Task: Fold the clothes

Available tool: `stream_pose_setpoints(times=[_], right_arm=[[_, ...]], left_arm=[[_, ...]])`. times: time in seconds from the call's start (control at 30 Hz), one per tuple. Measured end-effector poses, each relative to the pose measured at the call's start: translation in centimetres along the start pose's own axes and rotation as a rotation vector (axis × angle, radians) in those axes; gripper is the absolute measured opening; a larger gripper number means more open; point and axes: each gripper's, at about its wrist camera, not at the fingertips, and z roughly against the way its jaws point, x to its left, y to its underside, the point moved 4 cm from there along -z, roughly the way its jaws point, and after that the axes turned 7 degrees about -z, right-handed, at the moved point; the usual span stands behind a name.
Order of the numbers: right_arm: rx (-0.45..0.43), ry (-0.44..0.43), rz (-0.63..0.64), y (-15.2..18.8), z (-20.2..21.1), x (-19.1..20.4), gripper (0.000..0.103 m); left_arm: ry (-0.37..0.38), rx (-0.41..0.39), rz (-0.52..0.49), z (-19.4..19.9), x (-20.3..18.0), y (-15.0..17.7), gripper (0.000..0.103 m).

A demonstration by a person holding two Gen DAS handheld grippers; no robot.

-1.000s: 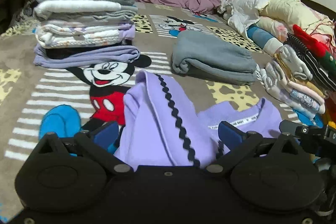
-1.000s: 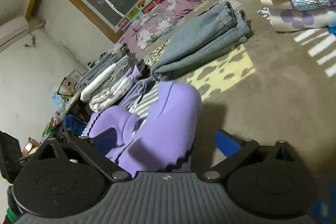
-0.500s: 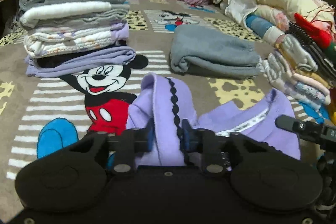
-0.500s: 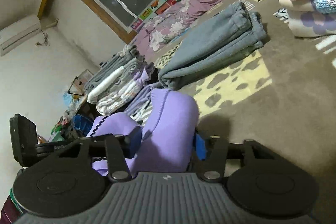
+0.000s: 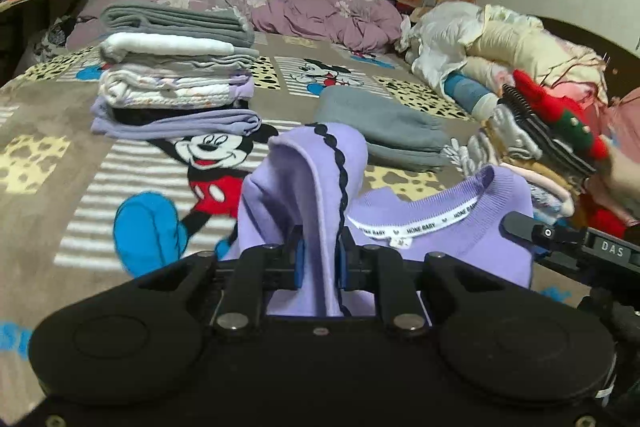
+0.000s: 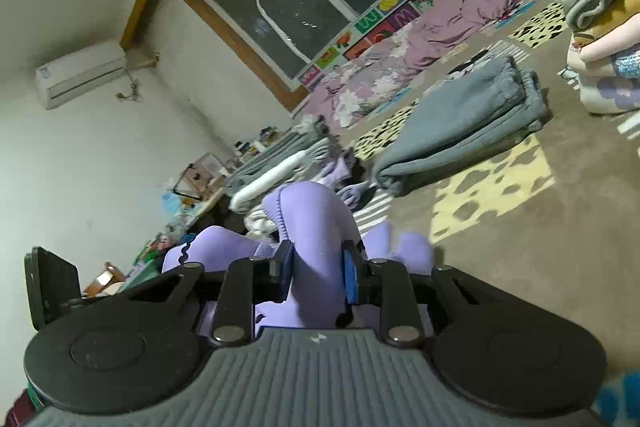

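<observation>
Here the left gripper [image 5: 319, 261] and right gripper [image 6: 316, 277] each pinch the lilac top [image 5: 304, 187], lifting it ahead for folding.

The top [image 5: 304, 187] hides its own lower part behind the left gripper [image 5: 320, 263] at the bottom of the frame. At the right edge, a blurred pale shape [image 5: 624, 175] is cut off. Shelf clutter [image 6: 176, 203] left of center is too small to tell.

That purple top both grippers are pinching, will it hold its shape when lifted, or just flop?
Probably flop: the purple top already bunches and droops over the left gripper. Likely light, since the right gripper holds up just a fold. The soft knit should not slip.
</observation>
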Motion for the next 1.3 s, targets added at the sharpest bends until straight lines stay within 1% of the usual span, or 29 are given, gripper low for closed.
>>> stream_pose_setpoints(times=[0.2,0.4,0.57,0.67,0.73,0.83,0.9,0.93,0.97,1.0,1.03,1.07,1.1,1.17,1.2,1.23,1.3], right_arm=[[0.005,-0.028,0.001,1.8,2.3,2.9,0.028],[0.013,-0.055,0.018,4.1,5.1,5.5,0.028],[0.027,-0.062,0.057,5.5,7.3,7.2,0.028],[0.042,-0.064,0.077,6.4,8.4,7.8,0.028],[0.053,-0.058,0.098,7.2,9.1,8.2,0.028],[0.069,-0.033,0.158,8.3,10.0,8.9,0.028],[0.083,0.004,0.235,9.3,10.5,9.5,0.028],[0.091,0.025,0.276,9.8,10.8,9.8,0.03],[0.1,0.05,0.328,10.5,10.9,10.0,0.031],[0.11,0.079,0.383,11.1,11.1,10.2,0.035],[0.124,0.105,0.432,11.8,10.9,10.3,0.044],[0.144,0.127,0.469,12.5,10.7,10.1,0.049],[0.169,0.145,0.498,13.1,10.4,9.8,0.053],[0.221,0.179,0.551,14.4,9.8,9.1,0.054],[0.25,0.192,0.576,15.0,9.6,8.9,0.057],[0.28,0.203,0.6,15.6,9.4,8.7,0.059],[0.314,0.212,0.635,16.5,9.2,8.5,0.059]], left_arm=[[0.025,-0.031,0.003,4.0,-1.2,2.5,0.014],[0.047,-0.058,-0.023,7.3,-2.6,5.1,0.014],[0.029,-0.071,-0.046,9.3,-2.8,7.0,0.013],[-0.018,-0.079,-0.123,10.4,-3.4,8.1,0.013],[-0.061,-0.084,-0.208,10.8,-3.9,9.1,0.013],[-0.125,-0.092,-0.344,11.3,-4.7,10.6,0.014],[-0.13,-0.087,-0.374,11.1,-4.7,11.6,0.014],[-0.128,-0.08,-0.384,10.9,-4.6,12.1,0.015],[-0.122,-0.063,-0.389,10.6,-4.5,12.5,0.026],[-0.119,-0.046,-0.395,10.3,-4.4,12.9,0.034],[-0.12,-0.037,-0.404,10.1,-4.4,13.3,0.046],[-0.115,-0.027,-0.413,10.0,-4.3,13.7,0.049],[-0.099,-0.015,-0.42,9.9,-4.3,14.0,0.049],[-0.068,0.003,-0.434,9.9,-4.4,14.5,0.05],[-0.054,0.012,-0.442,9.8,-4.5,14.8,0.05],[-0.042,0.025,-0.456,9.5,-4.5,15.1,0.05],[-0.034,0.06,-0.503,8.7,-4.4,15.9,0.05]])
